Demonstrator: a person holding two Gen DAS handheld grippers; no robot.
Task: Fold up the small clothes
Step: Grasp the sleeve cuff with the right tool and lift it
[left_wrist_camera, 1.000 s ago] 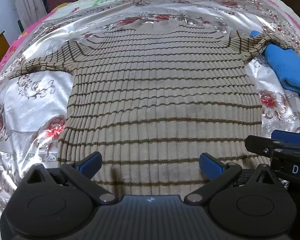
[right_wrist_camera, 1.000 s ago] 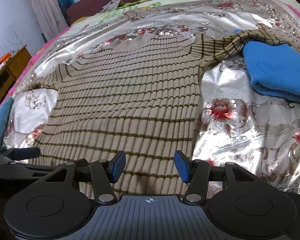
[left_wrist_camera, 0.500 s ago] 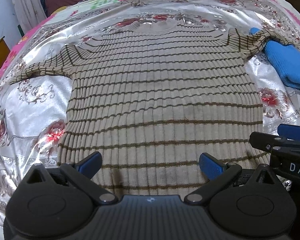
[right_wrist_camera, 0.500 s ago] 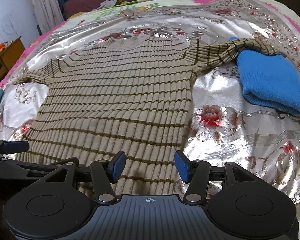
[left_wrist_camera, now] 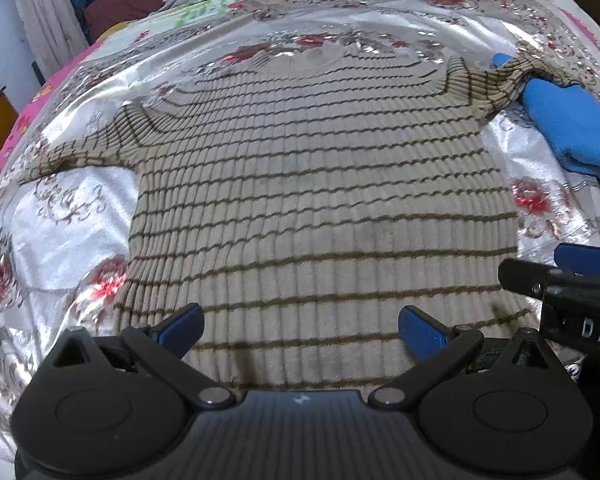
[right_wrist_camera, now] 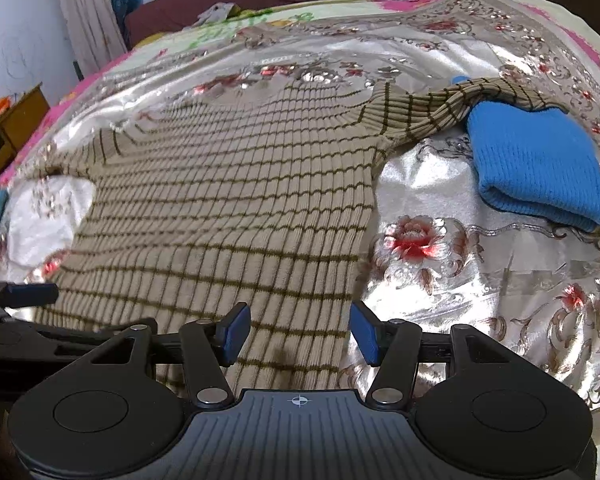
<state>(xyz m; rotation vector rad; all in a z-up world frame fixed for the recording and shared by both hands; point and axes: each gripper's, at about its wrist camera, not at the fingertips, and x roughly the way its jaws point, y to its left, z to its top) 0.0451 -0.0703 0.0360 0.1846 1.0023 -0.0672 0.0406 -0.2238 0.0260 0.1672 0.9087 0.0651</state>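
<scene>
Where sweater (left_wrist_camera: 308,184) ends, bare bedspread (right_wrist_camera: 460,280).

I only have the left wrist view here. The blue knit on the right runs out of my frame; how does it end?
Observer: In the right wrist view the blue knit is a folded bundle, whole in frame, lying on the shiny floral bedspread.
Operator: Is the right gripper over the sweater?
Observer: The right gripper is open, straddling the striped sweater at its right side edge near the hem.
Operator: Anything off the bed's left side?
Observer: A wooden cabinet with orange items on top.
</scene>
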